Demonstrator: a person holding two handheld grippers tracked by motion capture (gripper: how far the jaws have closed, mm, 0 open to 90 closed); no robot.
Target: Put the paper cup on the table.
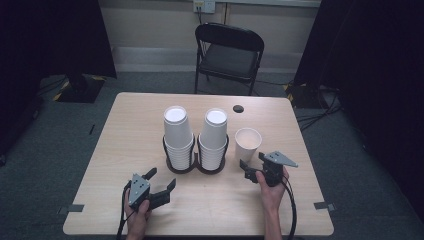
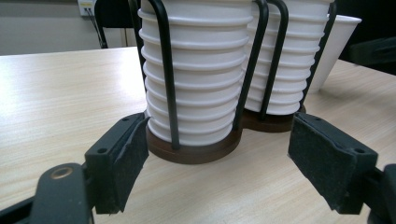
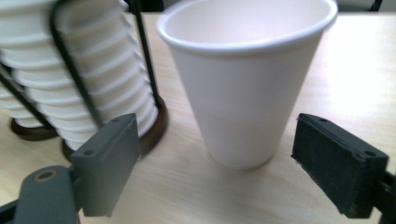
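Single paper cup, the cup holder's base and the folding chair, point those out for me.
Single paper cup (image 3: 243, 93), right gripper view, middle of its side wall.
Cup holder's base (image 2: 196, 151), left gripper view, front edge of the brown disc.
Folding chair (image 1: 229, 60), high view, middle of its seat.

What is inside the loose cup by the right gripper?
The loose cup stands upright, mouth up, and looks empty: the upper inner wall is bare white in the right gripper view, and the high view shows nothing in it. The very bottom is not clearly visible.

Two stacks of cups (image 1: 178, 131) (image 1: 215, 130), one loose cup (image 1: 248, 142), perhaps one double holder (image 1: 196, 167), one chair (image 1: 228, 54).
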